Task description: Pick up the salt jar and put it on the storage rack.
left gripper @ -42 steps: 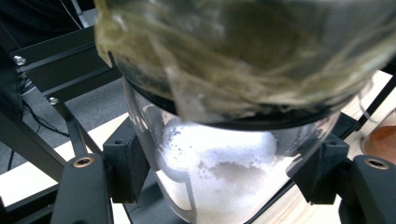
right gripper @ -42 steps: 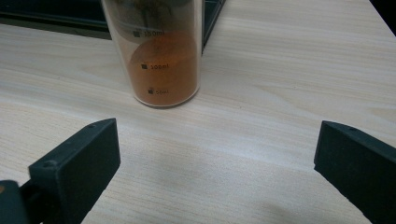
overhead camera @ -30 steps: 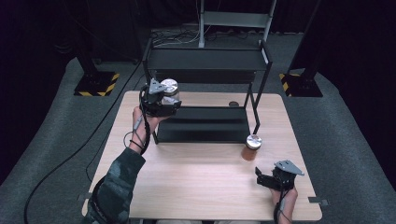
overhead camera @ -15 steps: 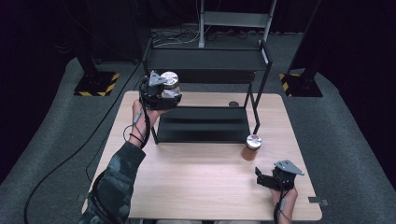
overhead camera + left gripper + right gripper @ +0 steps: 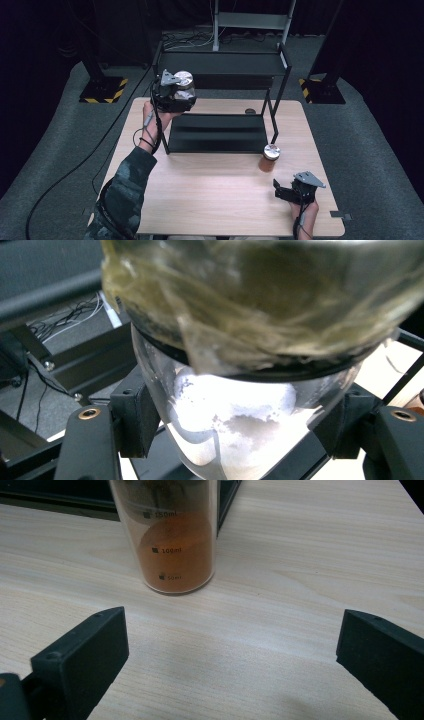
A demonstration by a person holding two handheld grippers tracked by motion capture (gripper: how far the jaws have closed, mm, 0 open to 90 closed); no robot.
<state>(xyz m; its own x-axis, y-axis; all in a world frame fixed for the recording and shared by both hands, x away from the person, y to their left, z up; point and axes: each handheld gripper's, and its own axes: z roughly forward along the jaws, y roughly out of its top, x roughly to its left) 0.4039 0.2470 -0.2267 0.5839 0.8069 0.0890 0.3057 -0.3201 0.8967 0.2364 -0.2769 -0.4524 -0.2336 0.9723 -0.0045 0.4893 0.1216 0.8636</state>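
At the table's far left, the left gripper is clamped on a glass jar of white powder, now lifted higher than a second ago and level with the upper shelf of the black rack; in the left gripper view both jaws press the jar's clear wall. The rise suggests the jar is bound for that top shelf, with the placing not yet done. Further right, a second jar of orange powder stands on the wooden table just beside the rack's front leg. At far right, the right gripper rests low, jaws wide apart, pointed at it.
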